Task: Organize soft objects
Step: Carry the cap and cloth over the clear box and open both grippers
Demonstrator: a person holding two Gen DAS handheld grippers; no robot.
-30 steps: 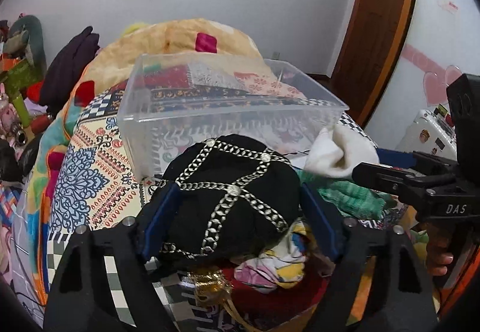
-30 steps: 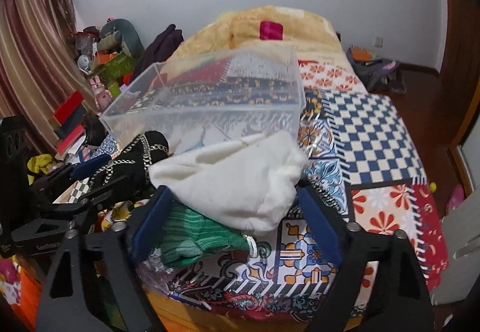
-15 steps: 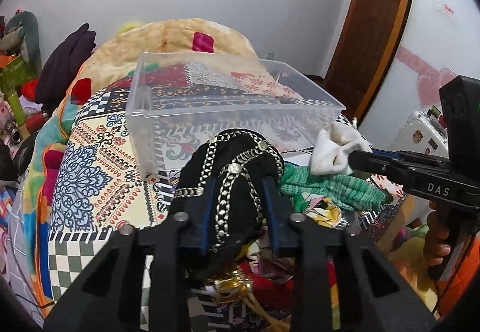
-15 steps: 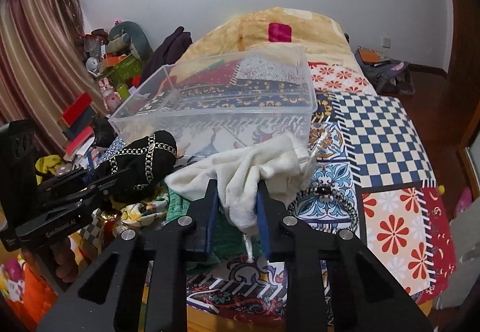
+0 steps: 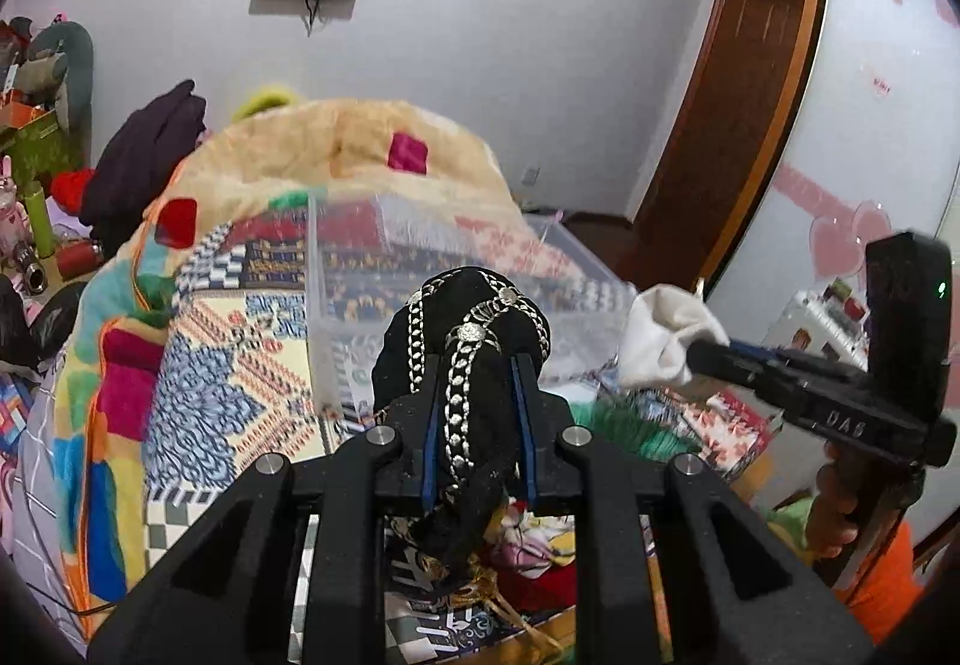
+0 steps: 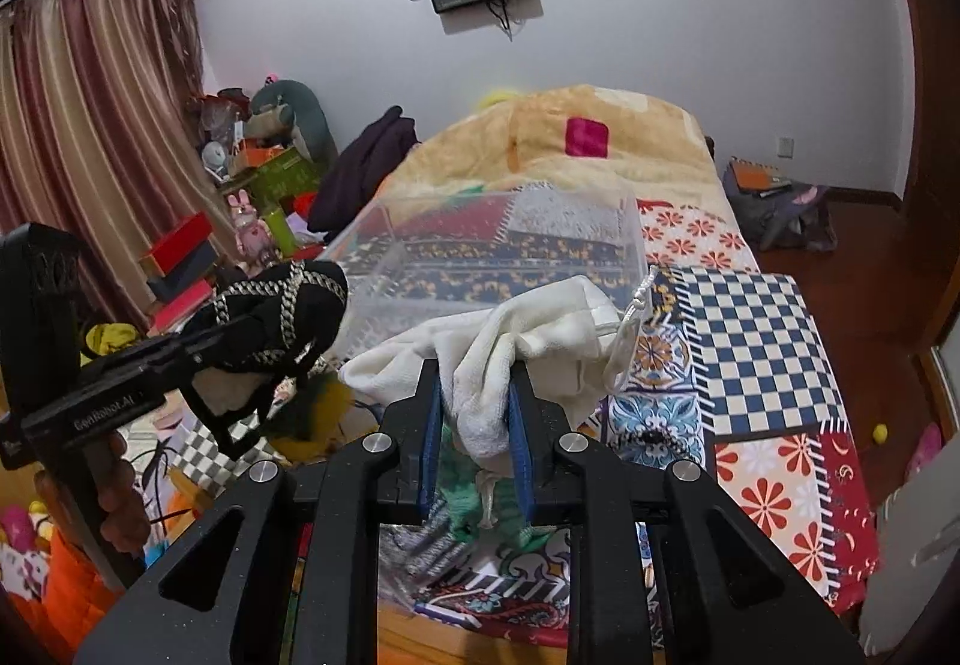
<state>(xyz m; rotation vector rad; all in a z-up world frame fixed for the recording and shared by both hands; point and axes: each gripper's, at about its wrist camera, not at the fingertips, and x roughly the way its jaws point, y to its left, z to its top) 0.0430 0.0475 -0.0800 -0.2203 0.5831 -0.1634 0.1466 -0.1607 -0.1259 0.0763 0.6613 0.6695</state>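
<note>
Jaws both clamped tight. My left gripper (image 5: 474, 413) pinches black chain-trimmed hat (image 5: 462, 329), lifted off clothes pile (image 5: 528, 545). My right gripper (image 6: 477, 425) pinches white drawstring pouch (image 6: 510, 335), cord dangling below pads. Beyond both loads, straight ahead on patchwork bedspread (image 6: 750, 317): clear plastic bin (image 6: 510, 239), open top, long axis across my view. Hat sits nearer bin's left end, pouch nearer right end. Judgement: both need carrying forward over near wall, then release.
</note>
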